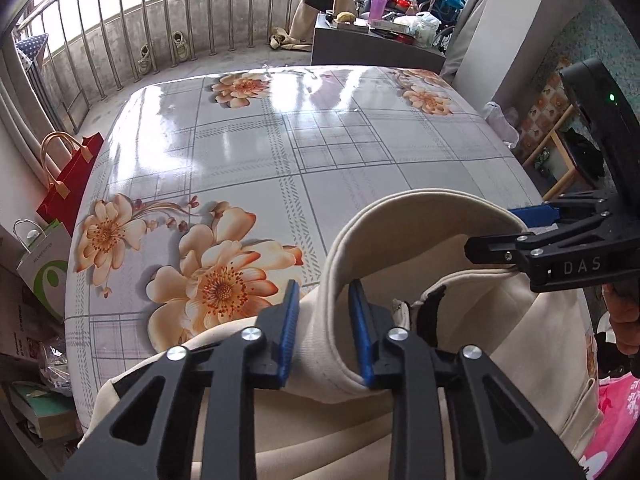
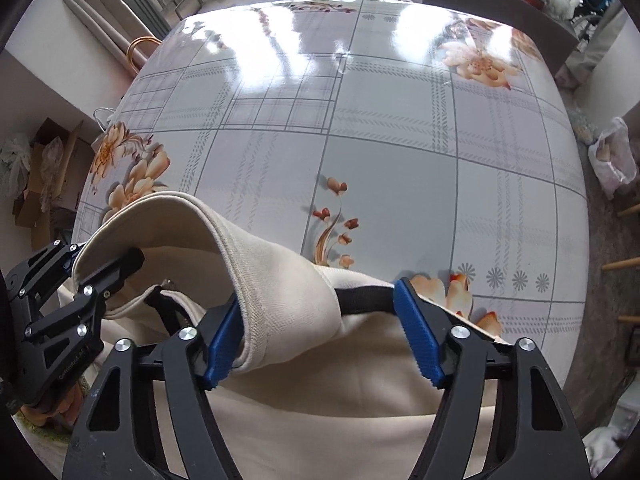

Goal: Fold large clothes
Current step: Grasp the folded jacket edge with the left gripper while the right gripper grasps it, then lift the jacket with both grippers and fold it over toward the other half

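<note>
A cream garment [image 1: 520, 340] lies at the near edge of a table covered in glossy floral oilcloth [image 1: 280, 140]. Its ribbed collar band [image 1: 420, 216] arches up off the table. My left gripper [image 1: 324, 292] is shut on the left end of that band, blue pads pressing both sides. In the right wrist view, my right gripper [image 2: 320, 292] straddles the other end of the collar [image 2: 180, 220]. Its left pad lies against the cloth, and its right pad stands apart beside a black trim strip [image 2: 364, 300]. The right gripper [image 1: 504, 232] also shows in the left wrist view, and the left gripper [image 2: 92, 260] in the right wrist view.
The oilcloth [image 2: 400, 140] stretches bare beyond the garment [image 2: 320, 380]. A red bag [image 1: 68, 184] and a white paper bag [image 1: 44, 268] stand left of the table. A metal railing [image 1: 180, 20] and a cluttered grey cabinet [image 1: 372, 46] lie behind. A wooden stool [image 1: 560, 160] is at right.
</note>
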A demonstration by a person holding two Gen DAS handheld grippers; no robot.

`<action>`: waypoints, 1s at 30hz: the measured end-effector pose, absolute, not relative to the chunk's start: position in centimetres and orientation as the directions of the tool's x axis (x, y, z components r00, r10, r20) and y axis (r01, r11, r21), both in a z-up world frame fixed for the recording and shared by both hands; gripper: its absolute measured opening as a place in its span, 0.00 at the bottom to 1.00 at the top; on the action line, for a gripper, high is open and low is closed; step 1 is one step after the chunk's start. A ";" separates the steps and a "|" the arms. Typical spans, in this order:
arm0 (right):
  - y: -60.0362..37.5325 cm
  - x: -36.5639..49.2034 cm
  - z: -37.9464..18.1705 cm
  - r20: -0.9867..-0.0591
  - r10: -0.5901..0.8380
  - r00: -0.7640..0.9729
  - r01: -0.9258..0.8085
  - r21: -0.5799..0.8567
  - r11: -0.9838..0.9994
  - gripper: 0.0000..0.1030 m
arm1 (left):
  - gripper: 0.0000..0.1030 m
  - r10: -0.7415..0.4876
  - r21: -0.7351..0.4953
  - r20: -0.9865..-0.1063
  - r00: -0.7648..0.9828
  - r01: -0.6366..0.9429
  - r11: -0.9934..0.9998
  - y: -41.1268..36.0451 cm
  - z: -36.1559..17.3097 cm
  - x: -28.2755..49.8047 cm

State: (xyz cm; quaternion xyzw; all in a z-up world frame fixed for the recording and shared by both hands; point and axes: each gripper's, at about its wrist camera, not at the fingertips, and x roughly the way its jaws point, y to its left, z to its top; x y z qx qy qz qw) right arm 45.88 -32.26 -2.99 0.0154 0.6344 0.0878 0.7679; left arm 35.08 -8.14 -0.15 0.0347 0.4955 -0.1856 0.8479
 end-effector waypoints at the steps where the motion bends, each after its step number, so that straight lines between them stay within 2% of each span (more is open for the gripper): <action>1: -32.0 45.4 -2.9 -0.971 0.156 0.181 -0.121 0.135 0.983 0.51 | 0.16 -0.293 -0.137 -0.846 0.446 0.349 0.927 -7.9 0.1 34.7; 3: -31.6 44.5 -2.5 -0.969 0.154 0.192 -0.137 0.129 0.982 0.34 | 0.11 -0.311 -0.147 -0.830 0.462 0.357 0.922 -7.4 0.6 33.9; 4: -31.5 43.9 -2.3 -0.968 0.151 0.200 -0.148 0.123 0.981 0.31 | 0.11 -0.318 -0.144 -0.823 0.470 0.368 0.919 -7.3 0.9 33.3; 9: -30.8 41.5 -0.4 -0.952 0.094 0.291 -0.225 0.027 0.974 0.24 | 0.09 -0.338 -0.099 -0.794 0.506 0.441 0.892 -7.2 2.4 30.0; 17: -31.4 36.2 -0.1 -0.919 0.112 0.377 -0.251 0.015 0.968 0.21 | 0.09 -0.356 -0.060 -0.781 0.512 0.506 0.860 -6.9 1.9 25.1; 22: -31.1 33.6 -1.9 -0.887 0.114 0.448 -0.266 -0.010 0.964 0.26 | 0.09 -0.344 -0.064 -0.808 0.479 0.508 0.859 -6.9 -0.5 24.1; 24: -31.2 32.8 -2.6 -0.881 0.129 0.456 -0.280 -0.004 0.960 0.35 | 0.09 -0.341 -0.068 -0.814 0.470 0.506 0.860 -6.9 -1.3 24.0; 26: -31.4 32.0 -2.1 -0.870 0.175 0.461 -0.302 0.032 0.953 0.38 | 0.09 -0.342 -0.069 -0.817 0.465 0.509 0.858 -6.7 -1.7 23.9; 30: -31.4 29.9 2.5 -0.787 0.284 0.548 -0.381 0.067 0.922 0.54 | 0.09 -0.349 -0.057 -0.812 0.468 0.531 0.845 -6.6 -1.8 23.5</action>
